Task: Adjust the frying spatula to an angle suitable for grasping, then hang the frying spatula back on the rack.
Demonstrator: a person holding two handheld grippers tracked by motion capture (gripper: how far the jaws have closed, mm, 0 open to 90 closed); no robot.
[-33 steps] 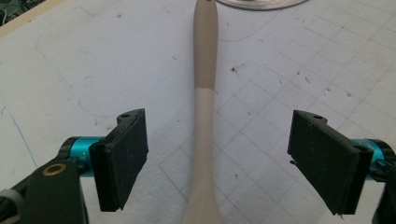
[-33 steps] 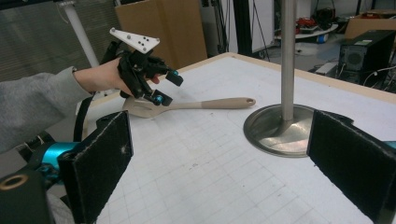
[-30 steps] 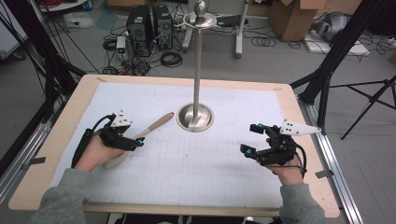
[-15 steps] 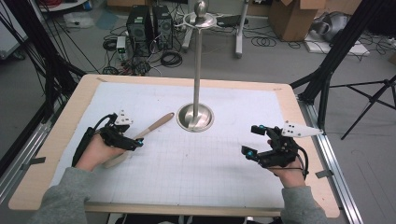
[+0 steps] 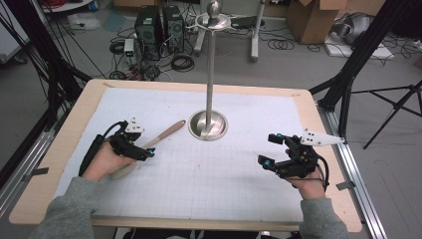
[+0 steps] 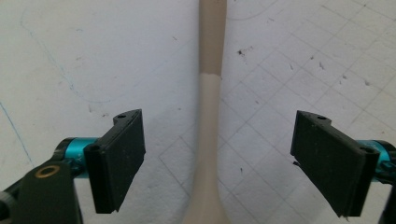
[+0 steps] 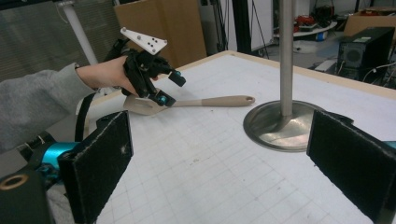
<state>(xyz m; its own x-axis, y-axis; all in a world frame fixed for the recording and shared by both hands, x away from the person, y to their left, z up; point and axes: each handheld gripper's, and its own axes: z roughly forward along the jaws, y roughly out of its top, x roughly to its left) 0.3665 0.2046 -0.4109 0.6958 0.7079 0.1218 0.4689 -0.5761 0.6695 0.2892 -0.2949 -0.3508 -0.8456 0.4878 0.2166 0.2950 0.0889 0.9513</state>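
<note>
Left gripper [image 5: 142, 149]: hovers over the spatula [image 5: 161, 137], jaws spread wide with the thin neck lying between them, neither pad touching; probably lined up this way to close across the neck.
Spatula: lies flat on the left part of the table [image 5: 239, 189], handle slanting toward the metal stand [image 5: 209, 124], blade end under the hand; beige, slim neck, darker tan handle with a rounded tip.
Metal stand: upright at mid-table, just beyond the handle tip.
Right gripper [image 5: 271, 149]: low near the right edge, jaws wide, holding nothing; seemingly waiting.

A lab: computer towers [image 5: 159, 27], tangled floor cables [image 5: 181, 62], tripods [image 5: 393, 107], cardboard boxes [image 5: 311, 20].
</note>
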